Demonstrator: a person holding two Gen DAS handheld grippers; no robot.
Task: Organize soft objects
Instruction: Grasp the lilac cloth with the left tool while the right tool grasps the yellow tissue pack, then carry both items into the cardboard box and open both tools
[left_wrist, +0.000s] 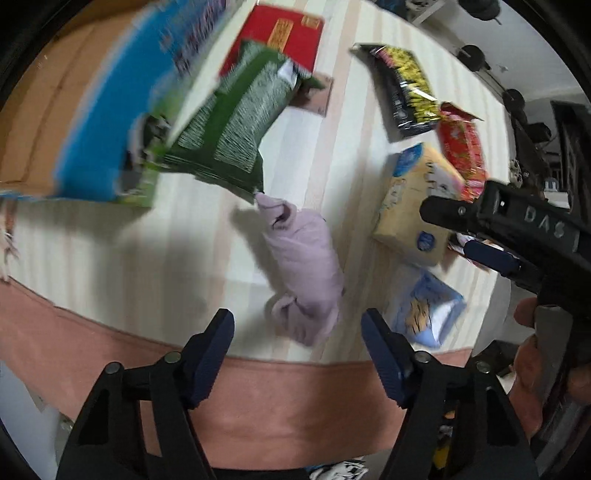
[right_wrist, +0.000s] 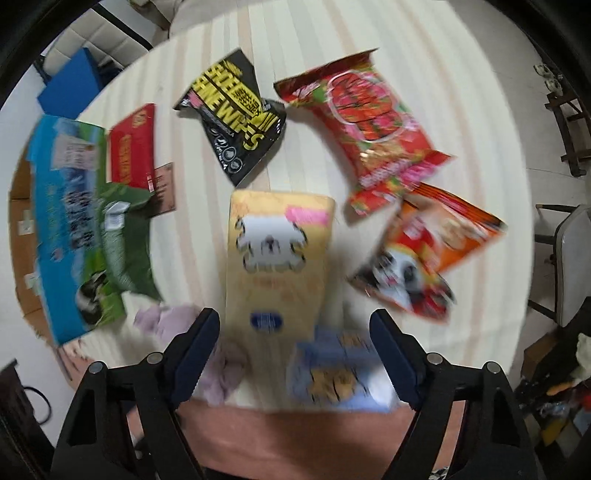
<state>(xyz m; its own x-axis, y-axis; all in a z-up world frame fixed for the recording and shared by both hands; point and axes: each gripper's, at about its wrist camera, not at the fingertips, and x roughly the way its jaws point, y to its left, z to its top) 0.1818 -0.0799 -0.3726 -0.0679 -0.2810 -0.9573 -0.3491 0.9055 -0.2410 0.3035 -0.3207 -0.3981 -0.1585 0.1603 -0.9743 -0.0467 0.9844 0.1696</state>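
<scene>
Left hand-held gripper (left_wrist: 297, 345) at bottom centre, jaws apart, empty, above lilac cloth bundle (left_wrist: 306, 273) mid-frame on striped table (left_wrist: 147, 251). Right hand-held gripper (right_wrist: 295, 347) likewise parted, empty, over yellow pack (right_wrist: 277, 254). Black-yellow packet (right_wrist: 236, 118) upper centre.

Probably a home: striped tablecloth (right_wrist: 424, 44), chairs (right_wrist: 572, 266), clutter.

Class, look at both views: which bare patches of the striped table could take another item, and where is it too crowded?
Free: the near-left table, between the blue box, the lilac cloth and the pink edge; also the far table beyond the red bag. Crowded: around the yellow pack, hemmed by bags.
</scene>
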